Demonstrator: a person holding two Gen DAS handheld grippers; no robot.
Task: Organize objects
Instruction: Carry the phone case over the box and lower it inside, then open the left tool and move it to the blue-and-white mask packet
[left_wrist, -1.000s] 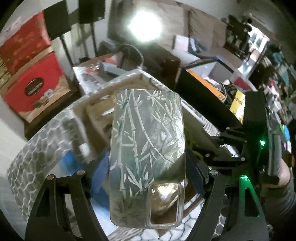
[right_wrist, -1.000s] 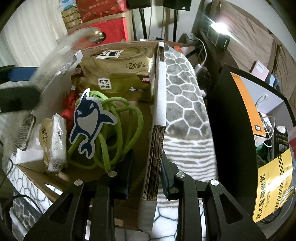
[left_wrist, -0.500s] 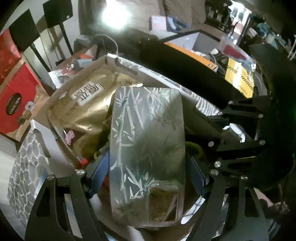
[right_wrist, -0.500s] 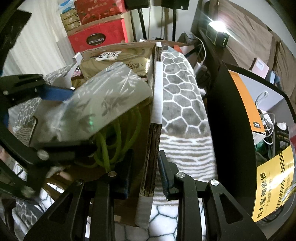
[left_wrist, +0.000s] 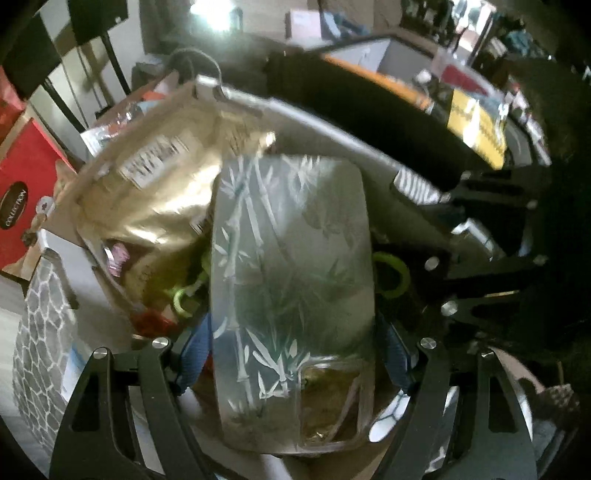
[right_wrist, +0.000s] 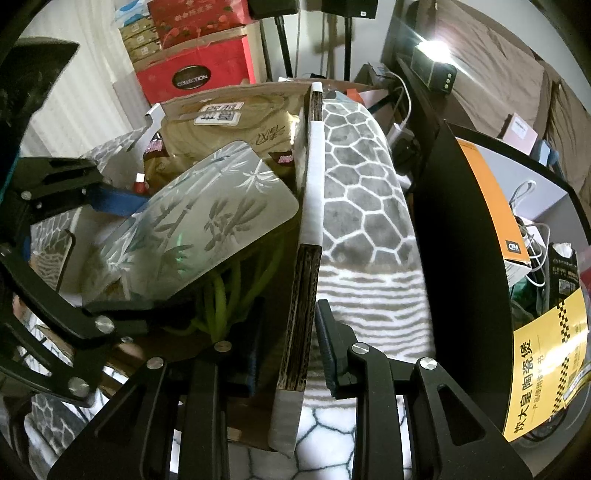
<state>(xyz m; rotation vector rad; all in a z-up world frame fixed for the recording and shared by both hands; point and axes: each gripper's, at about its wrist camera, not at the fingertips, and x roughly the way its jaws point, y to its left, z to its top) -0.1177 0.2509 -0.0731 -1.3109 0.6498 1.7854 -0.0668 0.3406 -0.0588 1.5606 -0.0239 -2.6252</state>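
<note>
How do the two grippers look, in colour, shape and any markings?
Both are matte black. The left gripper has flat triangular arms with long cut-out slots, silver round screws at the joints, and blue pads on its fingers. The right gripper has the same slotted black arms and silver screws, but its pads are dark. No cables, sleeves or printed markings are visible.

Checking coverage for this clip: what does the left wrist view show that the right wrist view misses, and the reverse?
Left wrist only: the phone case's camera cutout and the left gripper with its jaws clamped on the case's long edges.

Right wrist only: the right gripper pinching the cardboard box wall, and the honeycomb blanket.

Both: the bamboo-print phone case over the box, the gold tissue pack, green cord.
</note>
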